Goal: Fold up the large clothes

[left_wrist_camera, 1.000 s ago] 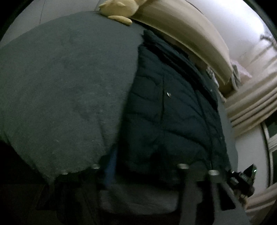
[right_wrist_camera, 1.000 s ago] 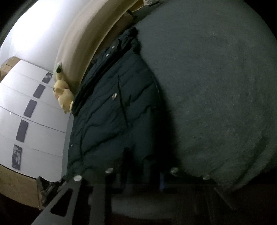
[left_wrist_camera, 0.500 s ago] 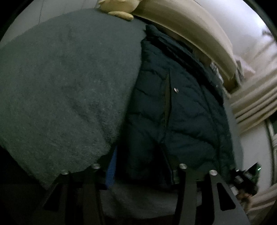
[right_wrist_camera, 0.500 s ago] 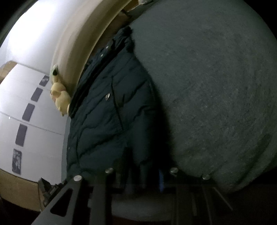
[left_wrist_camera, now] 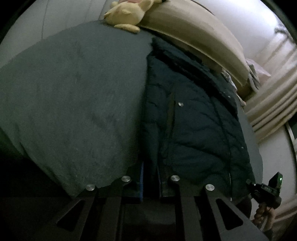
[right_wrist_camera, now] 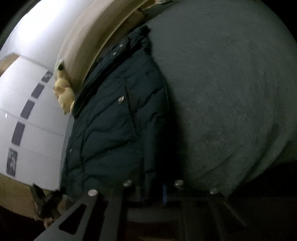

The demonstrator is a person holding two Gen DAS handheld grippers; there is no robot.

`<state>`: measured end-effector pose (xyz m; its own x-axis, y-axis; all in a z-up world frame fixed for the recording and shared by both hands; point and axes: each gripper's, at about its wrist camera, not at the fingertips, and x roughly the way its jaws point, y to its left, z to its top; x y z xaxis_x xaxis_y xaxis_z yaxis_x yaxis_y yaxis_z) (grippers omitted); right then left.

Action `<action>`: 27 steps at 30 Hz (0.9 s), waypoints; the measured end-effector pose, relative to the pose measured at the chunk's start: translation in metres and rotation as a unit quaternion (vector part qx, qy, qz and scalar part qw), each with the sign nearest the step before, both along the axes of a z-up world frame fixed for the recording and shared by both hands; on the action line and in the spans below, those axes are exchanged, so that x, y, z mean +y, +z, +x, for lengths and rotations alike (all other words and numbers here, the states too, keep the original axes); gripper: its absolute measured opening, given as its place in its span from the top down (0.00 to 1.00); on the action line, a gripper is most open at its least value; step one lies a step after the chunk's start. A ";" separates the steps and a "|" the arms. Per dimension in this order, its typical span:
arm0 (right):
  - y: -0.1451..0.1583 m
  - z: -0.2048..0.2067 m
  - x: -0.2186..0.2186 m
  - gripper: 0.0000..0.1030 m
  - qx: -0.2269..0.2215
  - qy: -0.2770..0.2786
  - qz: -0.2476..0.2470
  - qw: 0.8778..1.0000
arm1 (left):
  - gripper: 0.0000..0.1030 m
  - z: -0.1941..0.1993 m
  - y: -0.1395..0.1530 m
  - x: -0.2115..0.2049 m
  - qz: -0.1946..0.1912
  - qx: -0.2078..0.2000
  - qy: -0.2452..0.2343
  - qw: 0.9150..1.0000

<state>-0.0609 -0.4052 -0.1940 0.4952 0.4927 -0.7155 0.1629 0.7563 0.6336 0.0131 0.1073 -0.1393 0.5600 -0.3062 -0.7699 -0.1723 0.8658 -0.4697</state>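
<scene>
A dark navy quilted puffer jacket lies on a grey bedspread, its collar toward the headboard. My left gripper is shut on the jacket's near hem at one corner. My right gripper is shut on the hem of the same jacket at the other corner. The right gripper also shows at the lower right of the left wrist view. The fingertips are dark and partly hidden in the fabric.
A yellow plush toy rests against the beige padded headboard; it also shows in the right wrist view. Cream curtains hang at the right. A white wardrobe stands beyond the bed. The bedspread spreads wide beside the jacket.
Both grippers' jaws have closed in on the jacket's hem. The jacket's near edge has bunched and lifted slightly, and both views have shifted a little.
</scene>
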 end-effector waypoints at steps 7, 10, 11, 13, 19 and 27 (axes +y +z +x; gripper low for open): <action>0.002 0.006 0.013 0.41 -0.015 0.006 0.007 1.000 | 0.60 0.007 -0.006 -0.009 0.016 0.009 -0.001 1.000; -0.010 0.009 0.009 0.76 0.008 -0.011 0.018 1.000 | 0.81 0.013 -0.009 -0.012 0.027 0.013 -0.007 1.000; -0.011 0.009 0.008 0.82 0.007 -0.012 0.024 1.000 | 0.84 0.014 -0.009 -0.013 0.026 0.014 -0.010 1.000; -0.005 0.005 0.010 0.86 -0.001 -0.001 0.008 1.000 | 0.89 0.012 -0.006 -0.010 0.018 0.009 -0.012 1.000; 0.004 -0.004 0.009 0.88 -0.011 0.001 -0.001 1.000 | 0.90 -0.005 0.010 -0.007 0.018 -0.015 -0.011 1.000; 0.000 -0.002 0.005 0.86 -0.004 0.005 -0.006 1.000 | 0.90 0.004 -0.001 -0.005 0.015 0.001 -0.014 1.000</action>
<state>-0.0626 -0.4006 -0.1935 0.4967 0.4885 -0.7174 0.1509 0.7654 0.6257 0.0171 0.1028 -0.1404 0.5493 -0.2994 -0.7802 -0.1489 0.8836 -0.4439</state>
